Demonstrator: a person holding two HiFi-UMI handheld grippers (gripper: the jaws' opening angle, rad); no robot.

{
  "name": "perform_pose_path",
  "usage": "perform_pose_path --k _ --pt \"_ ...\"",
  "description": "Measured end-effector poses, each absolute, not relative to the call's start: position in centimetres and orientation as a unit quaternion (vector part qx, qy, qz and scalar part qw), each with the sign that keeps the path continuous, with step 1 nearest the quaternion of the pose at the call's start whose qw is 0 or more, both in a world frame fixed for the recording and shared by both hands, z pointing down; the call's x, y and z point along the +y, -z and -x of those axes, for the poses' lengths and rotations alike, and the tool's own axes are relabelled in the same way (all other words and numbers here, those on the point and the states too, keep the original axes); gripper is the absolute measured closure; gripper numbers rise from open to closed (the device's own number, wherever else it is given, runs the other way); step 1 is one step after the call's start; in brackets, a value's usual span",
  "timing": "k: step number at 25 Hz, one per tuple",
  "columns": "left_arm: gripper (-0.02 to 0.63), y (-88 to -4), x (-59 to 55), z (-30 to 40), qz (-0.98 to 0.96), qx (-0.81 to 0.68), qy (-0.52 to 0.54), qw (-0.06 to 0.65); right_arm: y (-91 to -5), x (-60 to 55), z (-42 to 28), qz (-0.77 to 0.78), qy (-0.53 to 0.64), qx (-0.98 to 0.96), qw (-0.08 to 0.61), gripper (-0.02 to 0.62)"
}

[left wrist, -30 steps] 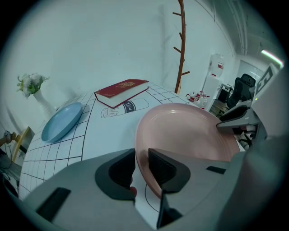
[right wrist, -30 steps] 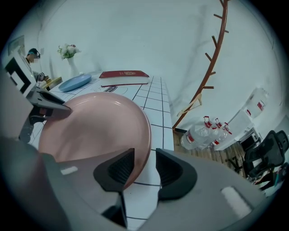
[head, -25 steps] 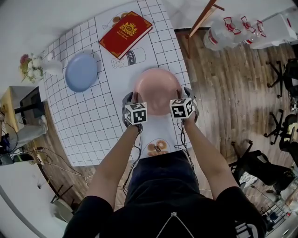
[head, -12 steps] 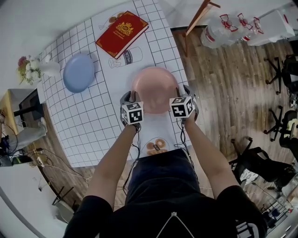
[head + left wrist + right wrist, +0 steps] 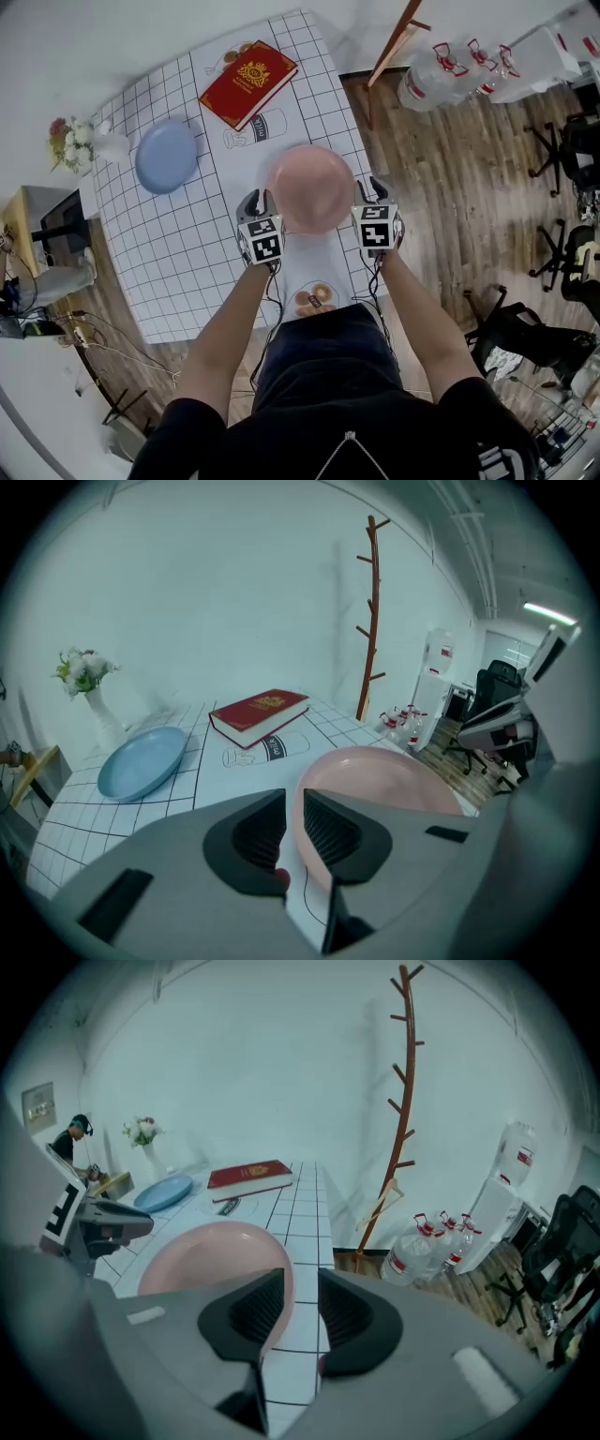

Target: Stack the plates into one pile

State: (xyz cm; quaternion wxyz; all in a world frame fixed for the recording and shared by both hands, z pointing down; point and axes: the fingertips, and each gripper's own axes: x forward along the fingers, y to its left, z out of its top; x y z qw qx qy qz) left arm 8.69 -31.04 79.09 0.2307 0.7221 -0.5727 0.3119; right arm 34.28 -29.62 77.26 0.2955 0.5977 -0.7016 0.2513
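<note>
Gripping the pink plate [image 5: 310, 187] by its opposite rims, the person is holding it roughly level over the near end of the counter [image 5: 187, 248], and it seems to be hanging clear of the surface. The left gripper [image 5: 260, 202] is taking the left rim and the right gripper [image 5: 372, 192] the right rim. Both pairs of jaws have just been closing, and each is clamping the rim between its pads (a thin bite, by the look of it). The blue plate [image 5: 166, 157] is lying well apart at the far left, near the vase of flowers [image 5: 80, 142], with the red book [image 5: 247, 82] beyond. To my eye, the carry is calling for both hands travelling together and the plate staying flat. It should be coming down centred on the blue one before either grip is let go.
</note>
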Motion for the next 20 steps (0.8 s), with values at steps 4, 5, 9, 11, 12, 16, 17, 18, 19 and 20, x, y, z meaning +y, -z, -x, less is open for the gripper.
perform_pose_path --k 4,5,9,11,12,16,17,18,19,20 --pt "0.594 -75.2 -31.0 -8.5 -0.731 -0.585 -0.275 0.217 -74.0 -29.3 -34.3 -0.604 -0.238 -0.714 0.262 0.541" --pt "0.606 -74.3 -31.0 -8.6 -0.735 -0.585 -0.266 0.215 -73.2 -29.2 -34.2 -0.605 -0.234 -0.716 0.258 0.558" --pt "0.611 -70.4 -31.0 -8.9 -0.749 -0.585 -0.229 0.210 -70.0 -29.0 -34.0 -0.607 -0.231 -0.725 0.229 0.589" --pt "0.611 -68.4 -30.8 -8.9 -0.755 -0.585 -0.209 0.210 -68.5 -28.6 -33.8 -0.606 -0.227 -0.731 0.217 0.589" --pt "0.611 -67.4 -30.6 -8.9 -0.758 -0.585 -0.198 0.210 -67.9 -28.2 -33.7 -0.605 -0.224 -0.733 0.214 0.589" --pt "0.611 -63.5 -29.7 -9.1 -0.773 -0.577 -0.160 0.209 -64.9 -27.3 -33.5 -0.606 -0.208 -0.741 0.203 0.591" --pt "0.611 -62.6 -29.5 -9.3 -0.778 -0.572 -0.153 0.209 -64.1 -27.2 -33.4 -0.605 -0.205 -0.743 0.200 0.591" --pt "0.611 -61.7 -29.3 -9.5 -0.783 -0.568 -0.145 0.209 -63.2 -27.1 -33.2 -0.604 -0.202 -0.746 0.196 0.591" --pt "0.611 -60.8 -29.1 -9.6 -0.787 -0.564 -0.138 0.207 -62.3 -26.9 -33.0 -0.603 -0.199 -0.749 0.190 0.591" --pt "0.611 -59.9 -28.9 -9.8 -0.792 -0.561 -0.132 0.204 -61.4 -26.8 -32.8 -0.601 -0.196 -0.753 0.183 0.591"
